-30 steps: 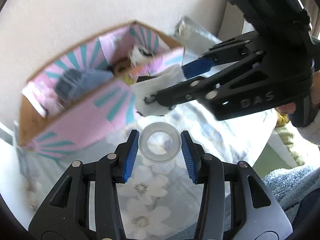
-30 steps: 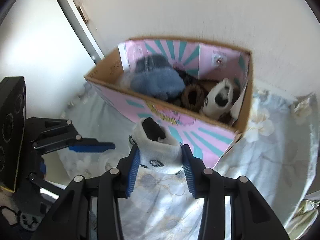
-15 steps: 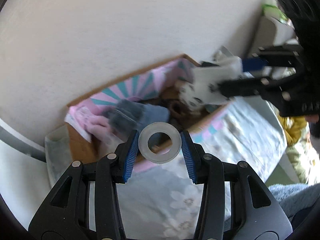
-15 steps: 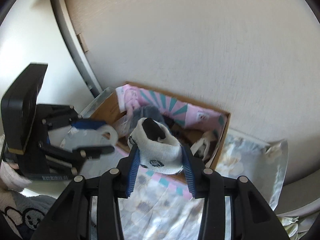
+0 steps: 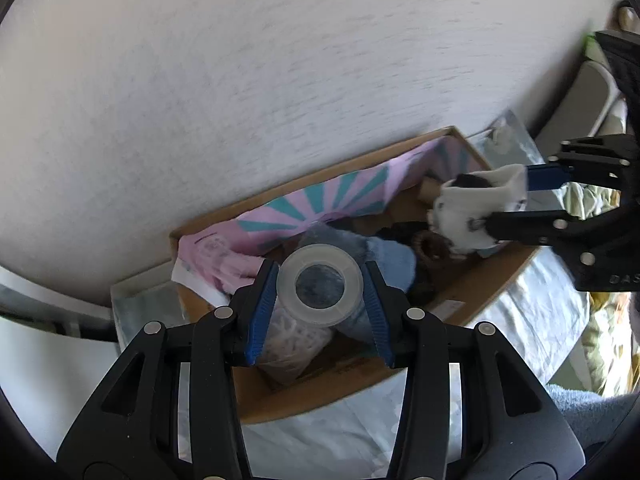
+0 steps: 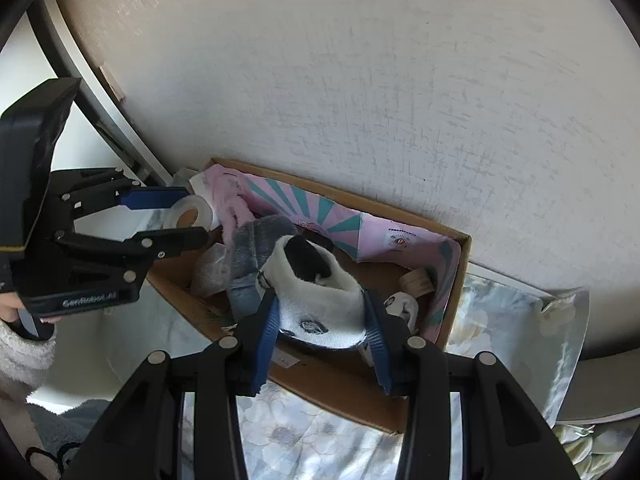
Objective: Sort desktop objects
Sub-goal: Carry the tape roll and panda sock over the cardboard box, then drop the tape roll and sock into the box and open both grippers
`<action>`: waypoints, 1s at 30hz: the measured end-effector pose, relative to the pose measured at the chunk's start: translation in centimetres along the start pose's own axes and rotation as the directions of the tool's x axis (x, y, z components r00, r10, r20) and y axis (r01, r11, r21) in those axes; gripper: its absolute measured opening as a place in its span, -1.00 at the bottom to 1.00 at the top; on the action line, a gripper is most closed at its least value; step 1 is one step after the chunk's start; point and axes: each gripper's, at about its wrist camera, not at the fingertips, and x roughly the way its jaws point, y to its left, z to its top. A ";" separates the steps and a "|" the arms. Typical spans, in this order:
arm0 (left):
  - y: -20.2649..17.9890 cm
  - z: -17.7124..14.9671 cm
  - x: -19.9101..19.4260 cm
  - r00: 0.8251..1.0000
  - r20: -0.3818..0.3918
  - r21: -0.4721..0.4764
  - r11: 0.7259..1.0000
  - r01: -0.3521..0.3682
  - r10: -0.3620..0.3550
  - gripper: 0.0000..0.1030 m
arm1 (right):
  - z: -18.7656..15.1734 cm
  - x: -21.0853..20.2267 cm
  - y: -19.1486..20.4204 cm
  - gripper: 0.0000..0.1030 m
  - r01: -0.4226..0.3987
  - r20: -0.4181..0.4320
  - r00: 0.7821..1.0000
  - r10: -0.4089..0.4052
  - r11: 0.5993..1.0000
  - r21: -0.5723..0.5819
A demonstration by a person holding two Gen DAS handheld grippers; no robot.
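Left tool [image 5: 320,294] clenched on a clear tape roll [image 5: 320,285], held above the left end of the open cardboard box [image 5: 496,276]. Right tool [image 6: 322,320] clenched on a white sock with dark toe [image 6: 316,292], held over the box's right half. The box stands on a floral cloth [image 6: 304,436] at the wall-side edge and contains a blue-grey fuzzy item [image 5: 384,256], a brown ring [image 5: 434,246] and a second white sock [image 6: 404,306].

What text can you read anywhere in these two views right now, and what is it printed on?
"GenRobot.AI": on the body of the left tool, seen from the right wrist.
"DAS": cut off at the frame edge, on the body of the right tool, seen from the left wrist.
Round logo sticker on the pink liner of the cardboard box: too small to read.
White label on the box front: blurred, unreadable.
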 end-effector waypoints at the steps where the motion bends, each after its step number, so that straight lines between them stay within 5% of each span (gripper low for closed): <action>1: 0.4 0.1 0.6 1.000 -0.012 -0.011 1.000 -0.002 0.002 -0.23 | 0.2 0.3 -0.2 -0.25 0.003 -0.007 1.000 -0.003 1.000 0.004; 22: 2.1 0.1 3.2 0.999 -0.045 -0.057 0.998 0.021 -0.023 -0.23 | 0.9 3.3 -1.2 -0.21 -0.017 -0.093 0.995 0.022 0.998 0.062; 23: 2.3 0.1 2.9 0.999 -0.040 -0.065 0.997 0.034 -0.036 -0.18 | 0.9 3.3 -1.2 -0.19 -0.007 -0.099 0.995 0.014 0.998 0.064; 24: 2.3 0.2 2.8 0.998 -0.040 -0.070 0.997 0.037 -0.040 0.19 | 0.9 3.5 -1.3 -0.10 0.004 -0.110 0.994 0.004 0.998 0.071; 25: 2.3 0.3 2.6 0.999 -0.040 -0.074 0.997 0.015 -0.018 0.90 | 0.9 3.7 -1.3 0.00 0.011 -0.122 0.993 -0.002 0.997 0.078; 26: 2.2 0.3 2.3 1.000 -0.029 -0.074 0.997 -0.012 0.010 0.96 | 0.9 3.8 -1.3 0.11 0.014 -0.128 0.992 -0.004 0.997 0.081; 28: 2.0 0.4 1.7 0.998 0.012 -0.062 0.996 -0.065 0.065 1.00 | 0.7 3.7 -1.3 0.88 0.029 -0.132 0.991 -0.018 0.996 0.085; 30: 1.8 0.6 1.6 0.995 0.004 -0.045 0.994 -0.098 0.098 1.00 | 0.6 3.4 -1.4 0.99 0.031 -0.118 0.993 -0.019 0.995 0.097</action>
